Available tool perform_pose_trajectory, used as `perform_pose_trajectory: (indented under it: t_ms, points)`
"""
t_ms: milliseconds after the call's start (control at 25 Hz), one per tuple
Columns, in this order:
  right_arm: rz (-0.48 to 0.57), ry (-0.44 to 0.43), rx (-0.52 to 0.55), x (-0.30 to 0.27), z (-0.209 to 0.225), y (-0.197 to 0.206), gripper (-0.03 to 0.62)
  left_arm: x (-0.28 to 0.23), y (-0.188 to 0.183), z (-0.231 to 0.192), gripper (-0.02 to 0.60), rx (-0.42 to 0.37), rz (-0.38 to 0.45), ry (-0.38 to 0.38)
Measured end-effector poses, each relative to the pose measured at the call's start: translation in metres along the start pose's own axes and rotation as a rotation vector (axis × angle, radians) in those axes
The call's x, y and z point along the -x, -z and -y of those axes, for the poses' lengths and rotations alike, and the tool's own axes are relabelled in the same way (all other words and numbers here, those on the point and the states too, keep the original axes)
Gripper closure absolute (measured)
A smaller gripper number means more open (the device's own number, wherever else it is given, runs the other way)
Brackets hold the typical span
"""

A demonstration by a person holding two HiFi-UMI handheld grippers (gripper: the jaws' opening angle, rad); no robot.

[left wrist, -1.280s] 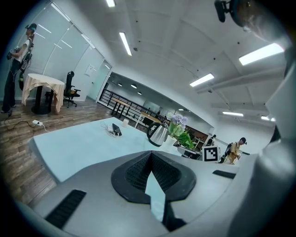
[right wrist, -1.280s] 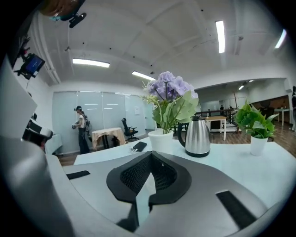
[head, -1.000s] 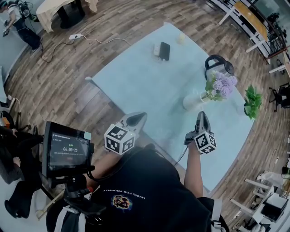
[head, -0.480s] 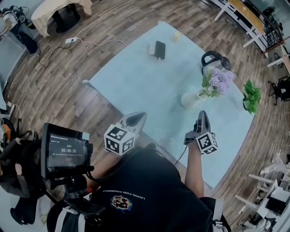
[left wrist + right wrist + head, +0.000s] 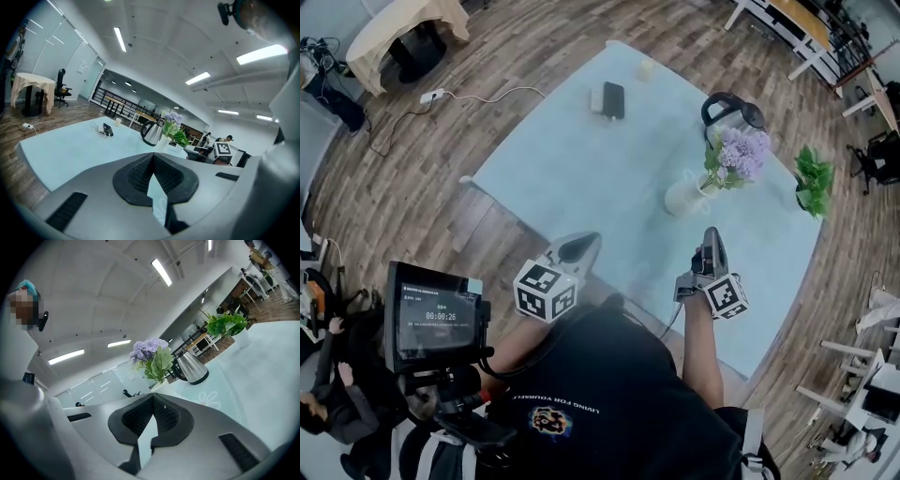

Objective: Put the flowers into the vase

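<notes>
Purple flowers [image 5: 736, 150] with green leaves stand in a white vase [image 5: 684, 195] on the pale blue table [image 5: 581, 159], right of centre. Both grippers hover over the table's near edge, apart from the vase, and neither holds anything. My left gripper [image 5: 578, 248] is shut, and its own view [image 5: 152, 157] shows the flowers [image 5: 174, 118] far ahead. My right gripper [image 5: 711, 246] is shut too and sits just in front of the vase. The right gripper view [image 5: 153, 399] is tilted, with the flowers [image 5: 149, 351] close above the jaws.
A steel kettle [image 5: 727, 108] stands behind the vase, and a green potted plant [image 5: 813, 183] sits near the table's right edge. A dark phone [image 5: 612, 99] and a small cup [image 5: 646, 67] lie at the far end. A monitor [image 5: 436, 317] hangs at my lower left.
My right gripper has rolled and lifted slightly. The head view has shifted, so the table's objects sit higher and further left. The flowers stay in the vase.
</notes>
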State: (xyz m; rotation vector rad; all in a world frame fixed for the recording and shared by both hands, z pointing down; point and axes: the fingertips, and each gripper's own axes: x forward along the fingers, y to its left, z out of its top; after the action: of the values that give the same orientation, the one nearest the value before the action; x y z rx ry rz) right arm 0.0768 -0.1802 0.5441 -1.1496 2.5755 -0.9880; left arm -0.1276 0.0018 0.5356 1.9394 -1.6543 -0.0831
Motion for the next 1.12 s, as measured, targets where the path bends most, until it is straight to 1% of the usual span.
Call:
perform_pose_trajectory:
  t_ms: [160,240,360,440,480,600,720,920,1000,1120]
  points:
    - [-0.005,-0.003,-0.023,0.011,-0.009,0.004,0.577,0.001,-0.002,0.004,0.575,-0.005,-0.008,0.016]
    - [-0.006,-0.008,-0.038,0.008,-0.005,0.003,0.577,-0.01,-0.002,0.004,0.575,-0.009,-0.012,0.018]
    - [-0.016,-0.019,-0.103,-0.001,0.01,0.005,0.577,-0.036,0.003,0.004,0.575,-0.019,-0.029,0.024]
    - [-0.02,-0.024,-0.153,0.001,0.01,0.01,0.577,-0.043,0.006,0.002,0.575,-0.006,-0.041,0.035]
    - [-0.025,-0.011,-0.17,0.006,0.009,0.012,0.577,-0.042,0.007,0.002,0.575,0.019,-0.046,0.045]
    - [-0.038,0.042,-0.233,0.027,0.003,0.02,0.577,-0.036,0.01,0.001,0.575,0.14,-0.054,0.079]
    - [-0.048,0.081,-0.307,0.041,0.005,0.024,0.577,-0.044,0.011,-0.002,0.575,0.25,-0.055,0.103]
    - [-0.026,0.084,-0.371,0.069,-0.008,0.016,0.577,-0.058,0.002,0.003,0.575,0.436,-0.053,0.16]
    - [-0.003,0.072,-0.364,0.079,-0.014,0.006,0.577,-0.063,-0.003,0.011,0.575,0.468,-0.062,0.191]
    - [0.028,0.05,-0.334,0.089,-0.024,-0.016,0.577,-0.068,-0.016,0.027,0.575,0.482,-0.072,0.24]
